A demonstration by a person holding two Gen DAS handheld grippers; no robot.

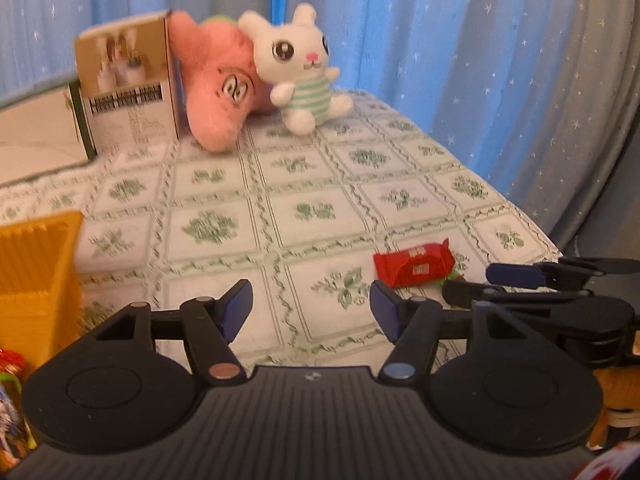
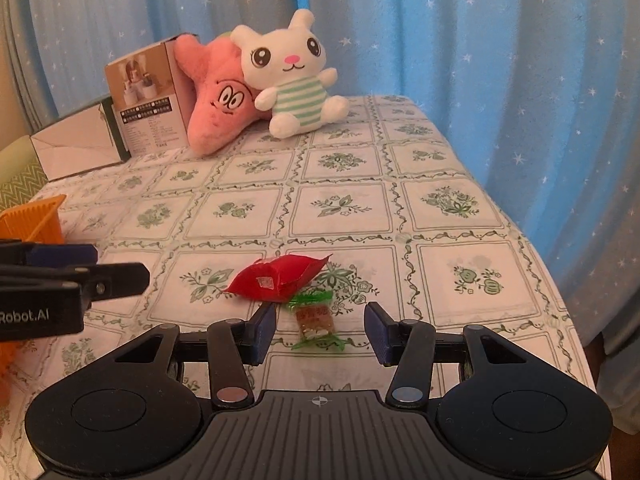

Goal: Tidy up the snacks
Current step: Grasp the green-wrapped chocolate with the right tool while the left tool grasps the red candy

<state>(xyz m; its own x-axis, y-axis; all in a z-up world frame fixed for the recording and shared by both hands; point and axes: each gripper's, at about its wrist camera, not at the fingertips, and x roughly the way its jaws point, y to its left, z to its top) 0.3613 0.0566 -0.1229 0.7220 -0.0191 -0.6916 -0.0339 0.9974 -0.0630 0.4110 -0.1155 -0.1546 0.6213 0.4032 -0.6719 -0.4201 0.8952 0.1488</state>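
A red snack packet (image 2: 280, 278) lies on the floral tablecloth, partly over a small candy in a clear green-ended wrapper (image 2: 316, 322). My right gripper (image 2: 320, 330) is open, low over the cloth, and the candy lies between its blue pads. In the left wrist view the red packet (image 1: 414, 266) lies ahead to the right. My left gripper (image 1: 312, 306) is open and empty above bare cloth. The right gripper's fingers (image 1: 516, 276) show at that view's right edge. An orange ribbed bin (image 1: 36, 276) stands at the left, with wrapped snacks (image 1: 10, 400) below it.
A pink star plush (image 2: 216, 96), a white rabbit plush (image 2: 292, 72) and a brown printed box (image 2: 146, 92) stand at the table's far side. A white open carton (image 2: 76, 146) lies left of them. Blue star-patterned curtains hang behind. The table edge (image 2: 560, 300) runs down the right.
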